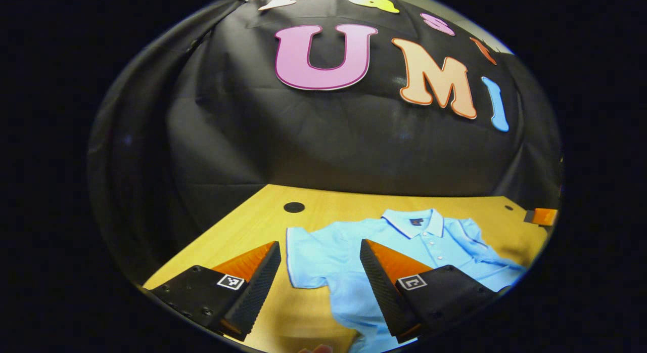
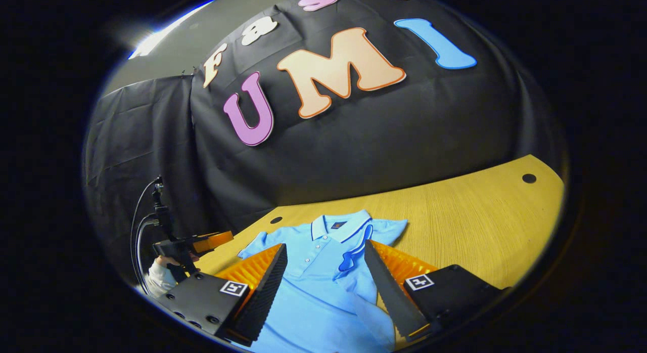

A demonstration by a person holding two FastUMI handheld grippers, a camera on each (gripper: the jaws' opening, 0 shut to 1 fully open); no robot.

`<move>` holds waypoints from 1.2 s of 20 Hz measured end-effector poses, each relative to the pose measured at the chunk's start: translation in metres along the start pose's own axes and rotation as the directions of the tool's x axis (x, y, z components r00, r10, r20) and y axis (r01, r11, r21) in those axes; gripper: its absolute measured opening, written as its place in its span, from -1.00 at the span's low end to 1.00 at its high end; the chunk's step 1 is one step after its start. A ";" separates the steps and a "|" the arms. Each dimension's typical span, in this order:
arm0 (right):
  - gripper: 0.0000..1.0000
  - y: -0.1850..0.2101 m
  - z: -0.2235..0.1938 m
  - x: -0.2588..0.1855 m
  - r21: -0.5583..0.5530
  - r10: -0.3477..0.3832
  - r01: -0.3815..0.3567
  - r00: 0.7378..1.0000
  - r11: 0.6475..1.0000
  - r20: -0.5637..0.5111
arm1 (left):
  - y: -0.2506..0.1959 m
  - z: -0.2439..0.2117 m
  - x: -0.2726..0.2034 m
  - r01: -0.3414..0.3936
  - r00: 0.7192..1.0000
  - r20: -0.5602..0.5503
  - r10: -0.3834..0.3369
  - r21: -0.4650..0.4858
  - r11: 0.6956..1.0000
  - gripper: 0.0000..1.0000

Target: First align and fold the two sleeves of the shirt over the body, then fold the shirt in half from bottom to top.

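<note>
Light blue short-sleeved polo shirt point(image 1: 404, 252) lies flat, collar toward the booth wall, on the yellow wooden tabletop point(image 1: 263, 221), with both pairs of jaws spread wide and holding nothing.

In the left gripper view we see our left gripper point(image 1: 320, 277) above the near tabletop edge, its jaws wide apart with the shirt's spread sleeve point(image 1: 306, 259) showing between them. The shirt's other sleeve point(image 2: 356, 249) already lies folded over the body, beside the button placket. In the right gripper view our right gripper point(image 2: 326, 279) hangs over the shirt's lower body, jaws wide apart, blue fabric between them but not pinched. Farther left in that view we see the left gripper point(image 2: 202, 244) held in a hand point(image 2: 164, 272), with cables point(image 2: 139, 226) trailing behind it.
</note>
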State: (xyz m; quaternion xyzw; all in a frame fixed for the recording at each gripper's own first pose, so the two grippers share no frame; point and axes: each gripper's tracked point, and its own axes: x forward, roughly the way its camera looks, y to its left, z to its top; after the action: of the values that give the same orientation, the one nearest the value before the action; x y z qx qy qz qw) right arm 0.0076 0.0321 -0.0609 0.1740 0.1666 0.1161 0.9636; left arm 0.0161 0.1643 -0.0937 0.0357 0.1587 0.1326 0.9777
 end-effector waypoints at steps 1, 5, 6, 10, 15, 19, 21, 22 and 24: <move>0.94 -0.002 0.000 -0.002 -0.002 -0.004 0.004 1.000 1.000 -0.002 | 0.006 -0.007 0.005 -0.012 1.000 -0.029 0.012 0.010 1.000 0.87; 0.94 -0.004 0.006 -0.012 -0.025 -0.013 0.014 1.000 1.000 0.018 | -0.003 -0.038 0.026 0.036 0.983 -0.176 -0.045 -0.053 0.998 0.87; 0.94 -0.003 0.008 -0.015 -0.029 -0.013 0.013 0.999 0.999 0.030 | -0.007 -0.043 0.031 0.048 0.976 -0.208 -0.063 -0.074 0.996 0.87; 0.94 0.007 0.017 -0.026 -0.026 0.011 -0.009 0.998 1.000 0.060 | -0.001 -0.047 0.044 0.018 0.958 -0.283 -0.037 -0.068 0.998 0.85; 0.94 0.021 0.024 -0.037 0.011 0.052 -0.053 0.995 0.999 0.081 | 0.003 -0.049 0.052 0.004 0.948 -0.317 -0.022 -0.058 0.998 0.89; 0.94 0.029 0.034 -0.047 0.012 0.079 -0.081 0.991 0.997 0.111 | 0.010 -0.062 0.052 -0.013 0.936 -0.353 -0.011 -0.068 0.998 0.72; 0.94 0.033 0.035 -0.051 0.000 0.086 -0.087 0.989 0.996 0.118 | 0.010 -0.066 0.052 -0.014 0.932 -0.362 -0.021 -0.093 0.996 0.71; 0.94 0.035 0.033 -0.050 0.004 0.094 -0.095 0.989 0.995 0.114 | 0.012 -0.067 0.051 -0.022 0.930 -0.367 -0.015 -0.096 0.995 0.70; 0.93 0.034 0.030 -0.050 0.025 0.099 -0.102 0.990 0.994 0.103 | 0.013 -0.072 0.049 -0.021 0.927 -0.375 -0.019 -0.102 0.995 0.66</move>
State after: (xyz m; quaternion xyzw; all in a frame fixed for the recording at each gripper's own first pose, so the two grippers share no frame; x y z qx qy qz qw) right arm -0.0332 0.0402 -0.0080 0.2026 0.1103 0.1529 0.9609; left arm 0.0350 0.1926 -0.1749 -0.0411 0.3359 0.1456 0.9297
